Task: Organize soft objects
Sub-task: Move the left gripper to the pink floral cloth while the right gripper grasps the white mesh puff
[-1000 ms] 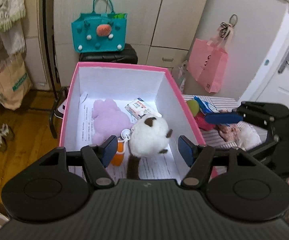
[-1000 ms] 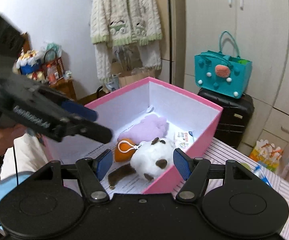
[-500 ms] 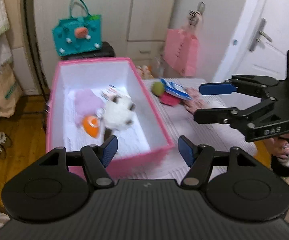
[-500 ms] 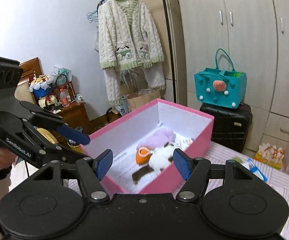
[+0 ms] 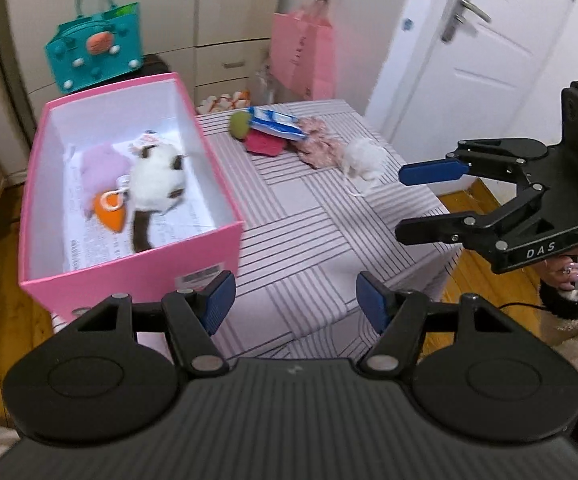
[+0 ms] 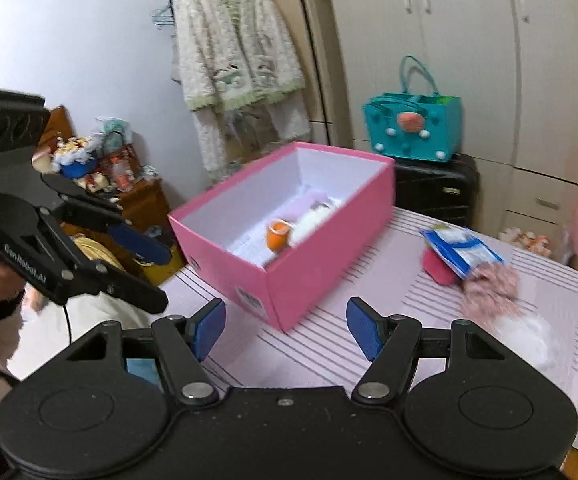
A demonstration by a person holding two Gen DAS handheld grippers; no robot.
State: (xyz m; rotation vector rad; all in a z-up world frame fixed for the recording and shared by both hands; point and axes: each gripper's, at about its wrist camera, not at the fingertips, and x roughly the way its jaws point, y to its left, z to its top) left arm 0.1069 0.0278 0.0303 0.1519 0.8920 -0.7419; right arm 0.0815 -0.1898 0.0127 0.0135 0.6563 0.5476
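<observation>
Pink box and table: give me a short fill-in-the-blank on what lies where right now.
1. The white and brown plush toy lies inside the ____ box.
2. The green ball lies on the striped ____, outside the box.
3. Between the fingers of the left gripper there is ____.
4. The blue-and-white packet lies partly on a ____ pouch.

Missing: pink; table; nothing; pink
</observation>
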